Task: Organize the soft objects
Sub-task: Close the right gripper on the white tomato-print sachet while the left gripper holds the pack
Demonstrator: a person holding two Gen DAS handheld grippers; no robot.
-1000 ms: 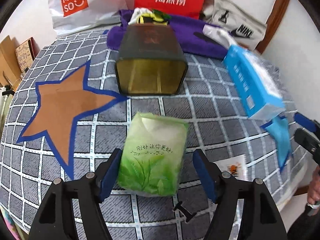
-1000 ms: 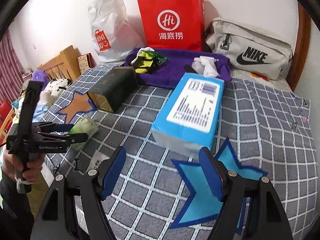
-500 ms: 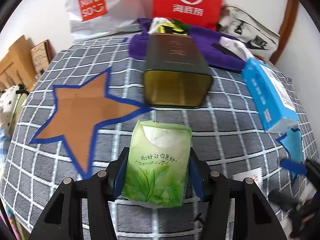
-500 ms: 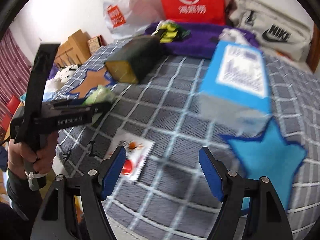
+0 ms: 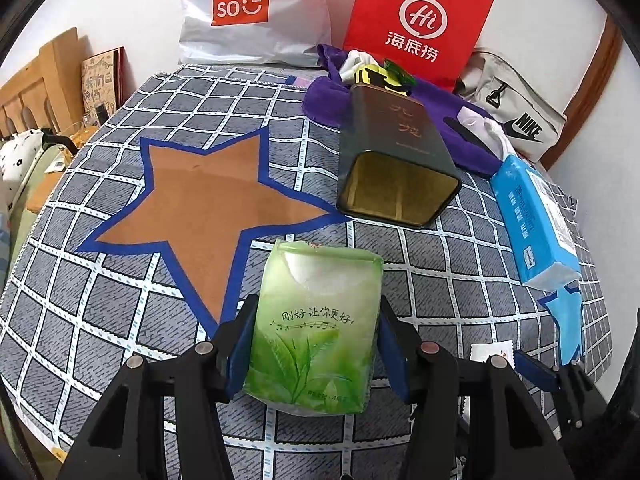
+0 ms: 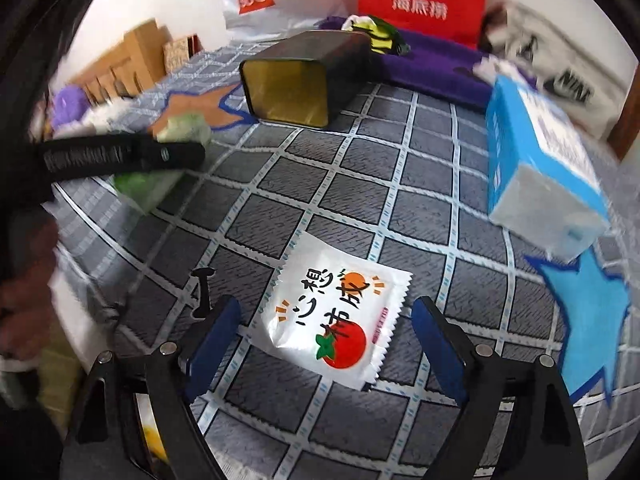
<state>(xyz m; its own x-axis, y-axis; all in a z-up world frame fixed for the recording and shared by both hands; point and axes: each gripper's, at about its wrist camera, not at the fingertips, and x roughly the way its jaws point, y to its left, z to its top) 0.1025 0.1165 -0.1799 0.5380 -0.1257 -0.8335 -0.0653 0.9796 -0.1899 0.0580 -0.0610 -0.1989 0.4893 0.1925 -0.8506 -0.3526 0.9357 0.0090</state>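
Observation:
My left gripper [image 5: 314, 344] is shut on a green tea-leaf tissue pack [image 5: 320, 280], its blue pads pressing both long sides, just right of the brown star patch [image 5: 208, 208]. In the right wrist view the same green pack [image 6: 160, 184] shows at the left, blurred. My right gripper [image 6: 324, 320] hangs low over a white sachet [image 6: 340, 312] printed with a tomato and an orange. Its jaws are opening; the sachet lies flat between them, untouched. A blue tissue box [image 6: 536, 152] rests partly on the blue star patch [image 6: 592, 320].
A dark open tin [image 5: 396, 160] lies on its side mid-bed, mouth toward me. Purple cloth [image 5: 440, 120], a red paper bag [image 5: 416, 24], a white Miniso bag [image 5: 248, 12] and a grey Nike bag [image 5: 520, 120] line the far wall. The bed's edge is close below my grippers.
My left gripper closed on the green pack and carried it slightly toward the brown star. My right gripper swung down and left from the blue box to the white sachet and widened.

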